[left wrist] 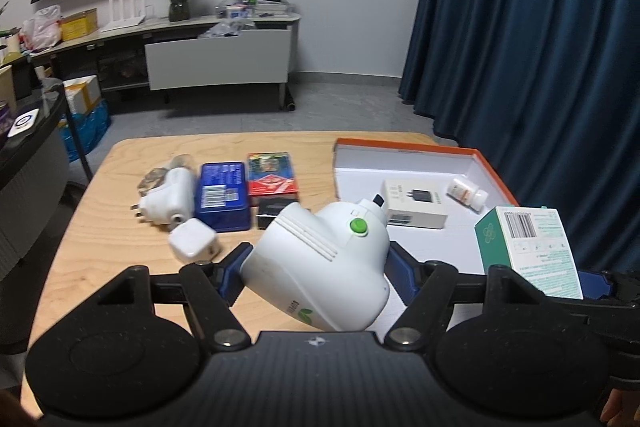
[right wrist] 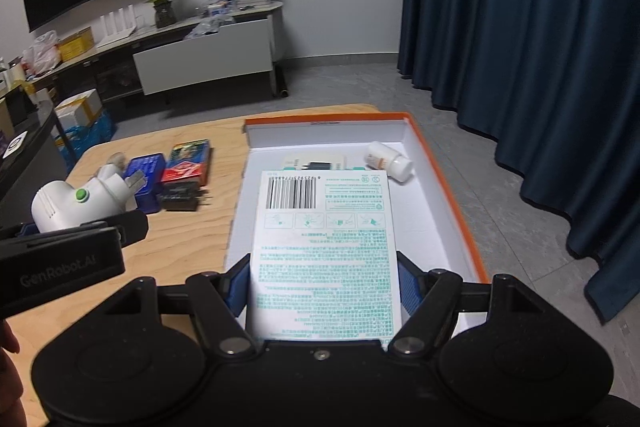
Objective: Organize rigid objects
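Note:
My left gripper is shut on a white plug-in device with a green button, held above the wooden table; it also shows in the right wrist view. My right gripper is shut on a white and green box with a barcode, held over the orange-rimmed white tray. The same box shows at the right of the left wrist view. In the tray lie a white charger box and a small white bottle.
On the table left of the tray lie a white adapter, a small white cube charger, a blue tin, a red box and a black item. A blue curtain hangs at the right.

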The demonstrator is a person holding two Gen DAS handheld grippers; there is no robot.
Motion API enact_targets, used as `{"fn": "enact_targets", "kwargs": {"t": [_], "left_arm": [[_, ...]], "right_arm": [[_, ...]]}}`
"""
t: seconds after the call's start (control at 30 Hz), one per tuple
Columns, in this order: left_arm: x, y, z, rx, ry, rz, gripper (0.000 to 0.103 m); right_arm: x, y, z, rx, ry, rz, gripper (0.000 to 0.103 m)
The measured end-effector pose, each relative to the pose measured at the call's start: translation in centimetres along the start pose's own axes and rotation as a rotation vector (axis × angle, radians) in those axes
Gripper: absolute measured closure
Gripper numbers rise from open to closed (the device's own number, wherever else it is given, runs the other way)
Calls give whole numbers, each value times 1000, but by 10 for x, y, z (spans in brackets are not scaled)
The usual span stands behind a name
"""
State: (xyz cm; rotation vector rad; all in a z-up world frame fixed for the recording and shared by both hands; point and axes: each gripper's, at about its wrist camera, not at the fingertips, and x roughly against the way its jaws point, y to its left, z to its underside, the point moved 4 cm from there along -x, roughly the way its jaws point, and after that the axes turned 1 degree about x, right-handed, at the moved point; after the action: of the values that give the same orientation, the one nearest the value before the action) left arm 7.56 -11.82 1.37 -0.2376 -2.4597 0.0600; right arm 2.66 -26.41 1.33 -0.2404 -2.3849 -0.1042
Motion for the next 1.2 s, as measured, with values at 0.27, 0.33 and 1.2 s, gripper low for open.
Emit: {"fn": "enact_targets", "kwargs": {"t": [0.27,0.33,1.2], "left_arm": [[-8,-19,-6,-25,2,27,31],[-9,-23,-7,-31,1,32,31],[-32,-49,-19,-58,13,57,31]], "right_arm": [[-4,-21,-4,-28,-4,26,19],[-5,-25,-6,-35,-4,31,19],[-28,-58,-23,-41,8,80,19]]}}
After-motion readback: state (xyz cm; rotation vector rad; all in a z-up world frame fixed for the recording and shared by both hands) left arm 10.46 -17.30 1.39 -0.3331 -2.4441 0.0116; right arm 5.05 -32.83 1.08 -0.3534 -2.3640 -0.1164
